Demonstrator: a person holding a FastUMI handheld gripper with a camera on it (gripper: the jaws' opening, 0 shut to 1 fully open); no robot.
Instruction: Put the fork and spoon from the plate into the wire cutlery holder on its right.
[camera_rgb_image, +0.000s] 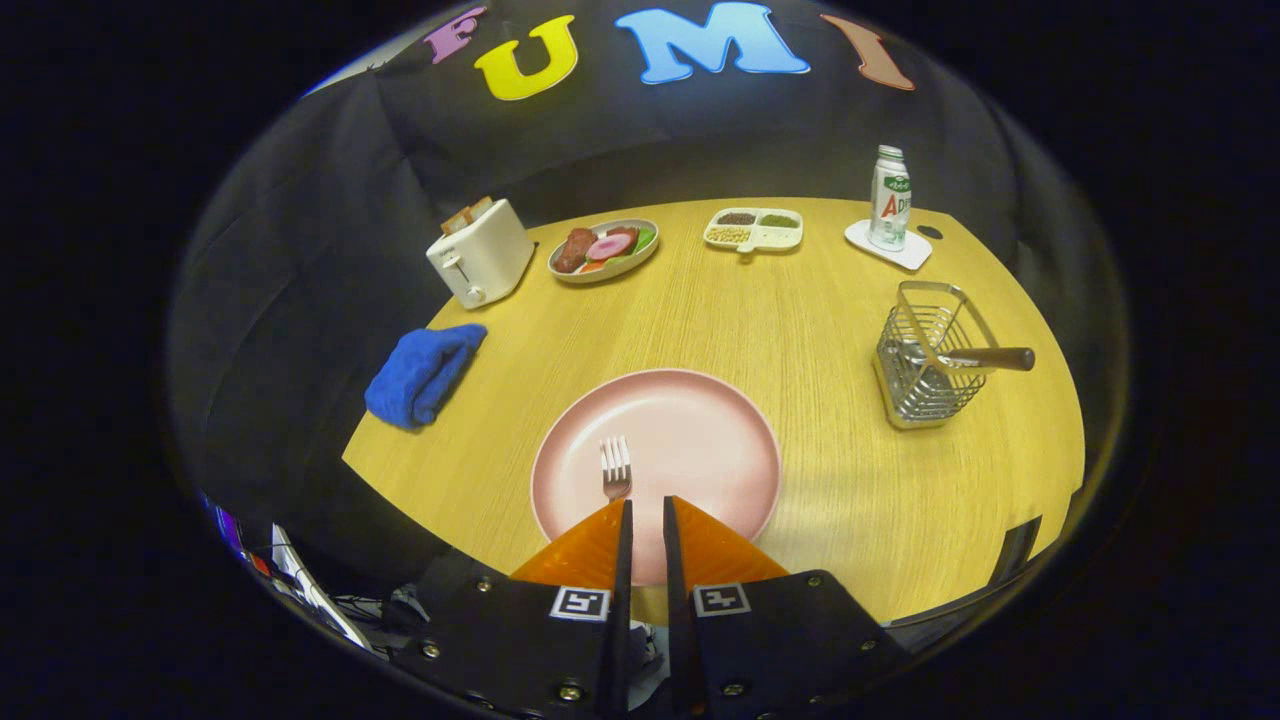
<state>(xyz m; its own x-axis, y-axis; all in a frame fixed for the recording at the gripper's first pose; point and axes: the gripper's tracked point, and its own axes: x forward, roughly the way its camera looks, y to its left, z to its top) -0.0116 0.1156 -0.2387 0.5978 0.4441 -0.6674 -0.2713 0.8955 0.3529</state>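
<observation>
Broadly, the round wooden surface (800, 330) carries a pink round plate (690, 440), with the wire cutlery holder (925, 375) well to its right, a wooden-handled utensil (985, 357) already inside. The silver fork (615, 468) lies on the plate, tines pointing away, its handle running back under the fingers (645, 520), which stand nearly closed, seemingly gripping nothing.

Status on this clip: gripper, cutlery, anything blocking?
Gripper nearly shut, nothing held, fork on plate just ahead of fingers. One wooden-handled utensil already in wire cutlery holder. Path across the table looks clear.
</observation>
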